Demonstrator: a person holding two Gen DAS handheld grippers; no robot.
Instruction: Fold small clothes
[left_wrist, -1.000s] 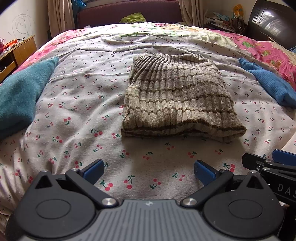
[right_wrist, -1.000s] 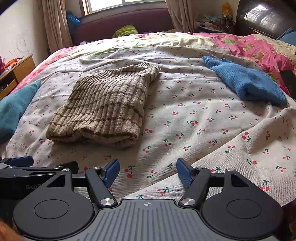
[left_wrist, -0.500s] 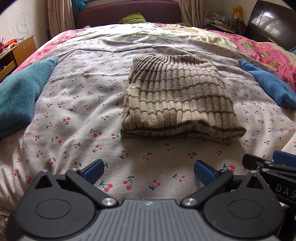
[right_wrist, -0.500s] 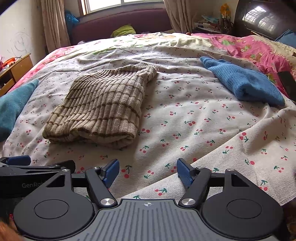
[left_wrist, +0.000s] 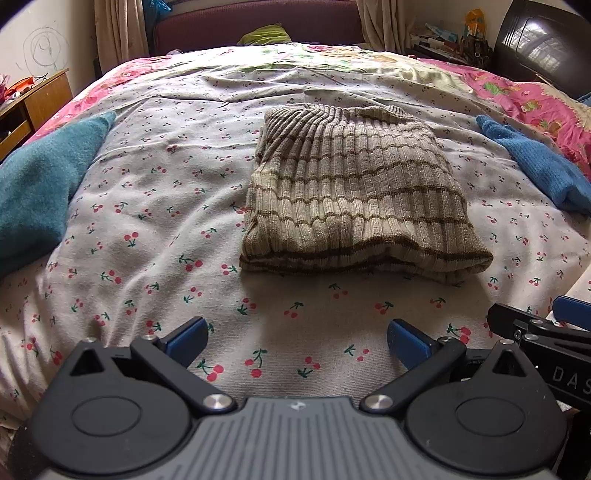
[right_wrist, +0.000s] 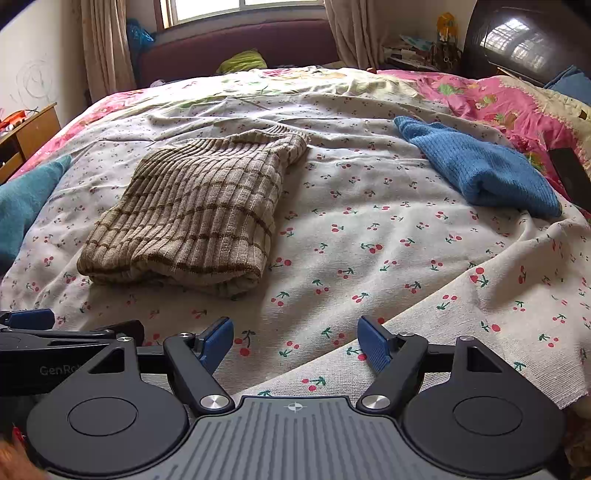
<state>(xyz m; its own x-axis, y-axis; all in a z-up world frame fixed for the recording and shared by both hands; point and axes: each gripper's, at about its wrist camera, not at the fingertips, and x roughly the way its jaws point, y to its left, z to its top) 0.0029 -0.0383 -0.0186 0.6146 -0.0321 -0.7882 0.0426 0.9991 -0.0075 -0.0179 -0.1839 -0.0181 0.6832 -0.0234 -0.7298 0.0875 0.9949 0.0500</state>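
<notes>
Bedding: a cherry-print sheet (left_wrist: 155, 236) of coarse white weave, scattered with small red cherries on green stems, covers the bed and lies in soft wrinkles; a pink floral quilt (right_wrist: 491, 103) shows past it at the far right. Folded beige sweater (left_wrist: 354, 195), a ribbed knit with thin brown cross-stripes, rests near the middle of the sheet as a thick, roughly rectangular pad, its folded edge rounded toward the cameras and its ribbed hem at the far end. Blue knit garment (right_wrist: 480, 170), fine-ribbed and rolled into a long wedge, lies well apart to the sweater's right; a teal fuzzy garment (left_wrist: 40, 184) of napped texture lies well apart to its left. Left gripper (left_wrist: 295, 339) hovers near the sweater's front edge, its blue pads (left_wrist: 186, 338) spread wide with only sheet between them. Right gripper (right_wrist: 295, 341), just beside the left one, has its jaws opening, ridged blue pads (right_wrist: 373, 347) apart over the sheet and a turned-back fold of it, gripping nothing. Containers: a wooden bedside cabinet (left_wrist: 33, 107) at the far left has an open shelf whose contents are too dark to tell, with small cluttered items on top. Dark maroon headboard (right_wrist: 236, 44), smooth and padded, closes the far end below curtains.
</notes>
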